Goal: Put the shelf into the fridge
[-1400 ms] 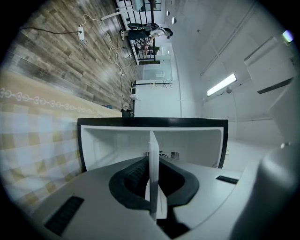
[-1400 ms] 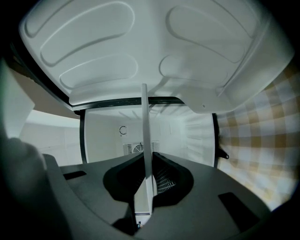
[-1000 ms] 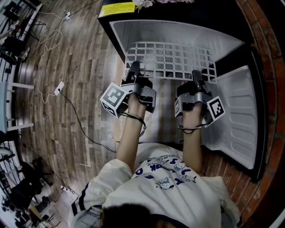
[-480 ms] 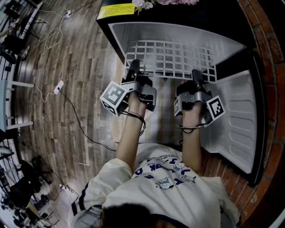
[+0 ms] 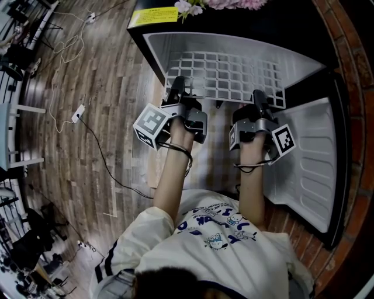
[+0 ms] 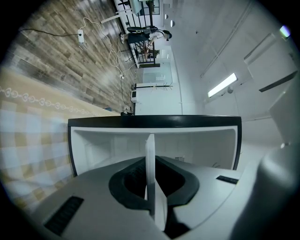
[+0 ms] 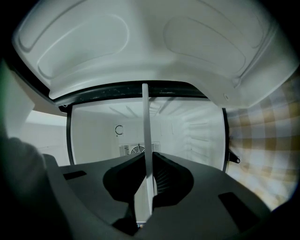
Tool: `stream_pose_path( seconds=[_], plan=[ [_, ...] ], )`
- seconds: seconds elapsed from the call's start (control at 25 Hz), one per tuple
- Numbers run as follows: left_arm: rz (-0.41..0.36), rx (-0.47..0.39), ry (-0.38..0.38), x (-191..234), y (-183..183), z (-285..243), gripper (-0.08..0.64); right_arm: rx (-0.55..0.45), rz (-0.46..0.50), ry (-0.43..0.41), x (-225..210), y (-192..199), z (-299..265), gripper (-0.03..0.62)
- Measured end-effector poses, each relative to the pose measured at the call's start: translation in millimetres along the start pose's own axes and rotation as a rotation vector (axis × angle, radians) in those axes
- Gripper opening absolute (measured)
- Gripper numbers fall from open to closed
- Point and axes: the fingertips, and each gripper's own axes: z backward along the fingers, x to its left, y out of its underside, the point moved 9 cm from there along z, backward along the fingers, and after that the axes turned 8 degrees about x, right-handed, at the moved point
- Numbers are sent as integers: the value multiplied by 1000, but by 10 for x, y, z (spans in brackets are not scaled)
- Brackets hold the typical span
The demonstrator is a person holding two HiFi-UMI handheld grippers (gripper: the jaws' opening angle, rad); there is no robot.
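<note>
A white wire shelf lies level, partly inside the open black fridge with its white lining. My left gripper is shut on the shelf's near left edge, and my right gripper is shut on its near right edge. Seen from the left gripper view, the shelf is a thin white strip clamped between the jaws of that left gripper, with the fridge opening behind. The right gripper view shows the same strip pinched by the right gripper, facing the fridge's back wall.
The fridge door stands open on the right, beside a brick surface. A chequered mat lies in front of the fridge. On the wooden floor at left are a power strip and cables. A yellow label sits on the fridge top.
Both grippers have pushed the shelf a little deeper into the fridge. Their grip on it has not changed.
</note>
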Motion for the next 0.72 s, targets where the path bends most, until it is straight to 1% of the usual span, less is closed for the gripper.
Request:
stream_pose_path(
  seconds=[0.28,0.44,0.72],
  plan=[
    [3,-9,-1,19,-27,-14,37,-5,0,-2,-20,23,-31,48],
    [4,-13,-1,84,-89,-163,37,-4,-1,-1,-82,-14,-192,48],
    [-4,-22,-14,51,-120,-416,40,-2,1,3,-50,-133,-423,49]
  ],
)
